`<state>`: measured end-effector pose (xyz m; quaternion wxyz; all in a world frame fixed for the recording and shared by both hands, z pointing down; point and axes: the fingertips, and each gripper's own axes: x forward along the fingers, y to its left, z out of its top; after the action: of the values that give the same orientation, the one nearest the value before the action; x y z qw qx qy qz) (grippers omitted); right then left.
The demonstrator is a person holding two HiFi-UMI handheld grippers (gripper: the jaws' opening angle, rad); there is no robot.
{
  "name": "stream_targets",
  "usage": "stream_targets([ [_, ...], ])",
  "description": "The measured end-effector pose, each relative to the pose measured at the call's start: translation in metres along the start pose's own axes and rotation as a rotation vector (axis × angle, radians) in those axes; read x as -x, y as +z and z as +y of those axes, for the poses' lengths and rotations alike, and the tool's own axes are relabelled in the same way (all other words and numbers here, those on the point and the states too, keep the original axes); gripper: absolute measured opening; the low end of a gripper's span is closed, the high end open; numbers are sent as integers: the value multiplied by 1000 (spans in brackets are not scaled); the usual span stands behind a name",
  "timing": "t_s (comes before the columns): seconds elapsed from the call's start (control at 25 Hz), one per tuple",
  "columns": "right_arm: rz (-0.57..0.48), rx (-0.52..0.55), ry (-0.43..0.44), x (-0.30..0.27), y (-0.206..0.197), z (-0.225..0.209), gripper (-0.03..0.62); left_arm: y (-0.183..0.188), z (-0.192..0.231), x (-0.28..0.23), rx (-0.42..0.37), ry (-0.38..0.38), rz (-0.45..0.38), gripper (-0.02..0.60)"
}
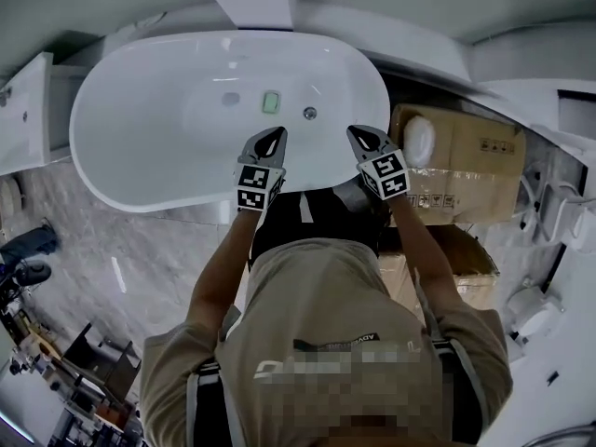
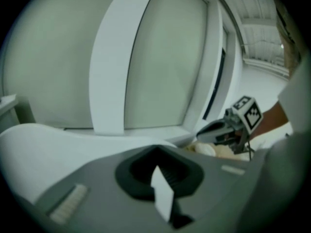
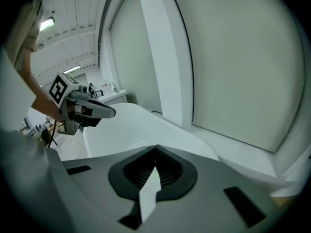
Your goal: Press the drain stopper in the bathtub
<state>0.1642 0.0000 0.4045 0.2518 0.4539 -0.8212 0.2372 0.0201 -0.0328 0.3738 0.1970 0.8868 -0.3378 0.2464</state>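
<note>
Glossy white oval bathtub [image 1: 130, 133] near grey left tongs [image 1: 278, 131] and right tongs [image 1: 352, 130], both tips together, empty.

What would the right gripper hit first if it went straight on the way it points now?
Probably the white pillar behind the bathtub; the right gripper, jaws shut, seems aimed over the rim, but depth is unclear.

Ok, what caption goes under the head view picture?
A person holds the left gripper and right gripper, both shut, over the near rim of a white oval bathtub.
</note>
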Motion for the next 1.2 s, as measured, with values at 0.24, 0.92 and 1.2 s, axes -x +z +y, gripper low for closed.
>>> stream_targets([
  [0.24, 63, -9, 29, -75, -40, -11, 8, -56, 28, -56, 37, 1, 69, 2],
  [0.92, 337, 86, 75, -237, -213, -41, 8, -219, 58, -181, 119, -40, 198, 2],
  [1.2, 448, 124, 118, -291, -283, -42, 8, -269, 69, -224, 129, -56, 213, 2],
])
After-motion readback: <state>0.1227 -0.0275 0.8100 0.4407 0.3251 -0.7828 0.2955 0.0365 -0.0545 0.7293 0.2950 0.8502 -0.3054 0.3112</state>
